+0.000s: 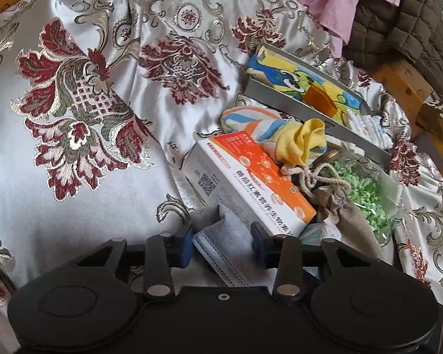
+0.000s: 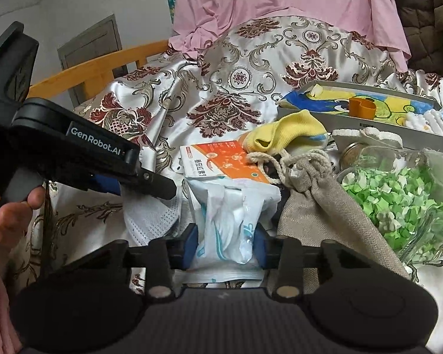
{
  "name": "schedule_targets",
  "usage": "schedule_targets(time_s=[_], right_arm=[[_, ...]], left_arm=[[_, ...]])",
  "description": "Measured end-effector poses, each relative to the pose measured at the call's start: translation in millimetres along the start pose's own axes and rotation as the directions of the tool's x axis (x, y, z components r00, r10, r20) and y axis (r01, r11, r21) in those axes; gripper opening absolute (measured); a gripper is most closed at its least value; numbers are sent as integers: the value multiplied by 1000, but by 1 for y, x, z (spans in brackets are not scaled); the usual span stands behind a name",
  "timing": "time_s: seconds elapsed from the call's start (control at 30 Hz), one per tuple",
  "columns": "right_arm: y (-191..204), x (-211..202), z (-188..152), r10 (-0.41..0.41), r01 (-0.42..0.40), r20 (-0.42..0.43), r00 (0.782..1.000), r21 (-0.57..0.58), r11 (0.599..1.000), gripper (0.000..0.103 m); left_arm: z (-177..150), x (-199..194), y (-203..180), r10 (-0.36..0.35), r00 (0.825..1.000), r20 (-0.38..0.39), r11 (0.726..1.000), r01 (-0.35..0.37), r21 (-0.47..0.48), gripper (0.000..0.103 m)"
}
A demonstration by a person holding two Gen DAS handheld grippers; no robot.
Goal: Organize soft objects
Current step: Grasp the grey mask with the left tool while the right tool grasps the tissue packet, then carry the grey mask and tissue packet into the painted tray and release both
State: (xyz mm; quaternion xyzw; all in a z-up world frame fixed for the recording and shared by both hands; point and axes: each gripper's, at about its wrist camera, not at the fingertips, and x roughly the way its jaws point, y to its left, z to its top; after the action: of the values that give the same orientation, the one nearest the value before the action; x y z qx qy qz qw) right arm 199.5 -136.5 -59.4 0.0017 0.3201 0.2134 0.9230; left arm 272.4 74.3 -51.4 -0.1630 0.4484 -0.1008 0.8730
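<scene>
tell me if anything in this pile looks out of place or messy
Among the soft things, a hard orange-and-white box lies tilted, with a yellow sock draped on its corner. A glass jar of green bits lies on its side beside the drawstring pouch; no spill visible.

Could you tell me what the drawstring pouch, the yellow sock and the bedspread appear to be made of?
Pouch: coarse beige weave, probably linen or burlap, matte, with a twisted cotton-like cord. Sock: soft knit, likely cotton, with a ribbed cuff and no shine. Bedspread: glossy satin-like brocade; it shows bright sheen and woven red and gold florals, possibly silk or polyester.
</scene>
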Motion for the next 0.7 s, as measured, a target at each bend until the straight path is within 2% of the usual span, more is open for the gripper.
schedule_targets(time_s=[0.2, 0.4, 0.53, 0.7], right_arm=[[2, -8, 2, -1, 1, 23, 1000, -1, 1000, 29], [7, -19, 4, -17, 18, 65, 998, -23, 1000, 28], [12, -33, 7, -54, 62, 119, 991, -61, 996, 28], [13, -50, 13, -87, 105, 192, 978, -87, 991, 28]], left_arm=[[-2, -13, -6, -23, 998, 51, 999, 21, 31, 34], [-4, -30, -10, -75, 991, 115, 997, 71, 40, 33], [-5, -42, -11, -99, 981, 166, 995, 93, 43, 33], [-8, -58, -16, -133, 958, 255, 989, 114, 90, 33]])
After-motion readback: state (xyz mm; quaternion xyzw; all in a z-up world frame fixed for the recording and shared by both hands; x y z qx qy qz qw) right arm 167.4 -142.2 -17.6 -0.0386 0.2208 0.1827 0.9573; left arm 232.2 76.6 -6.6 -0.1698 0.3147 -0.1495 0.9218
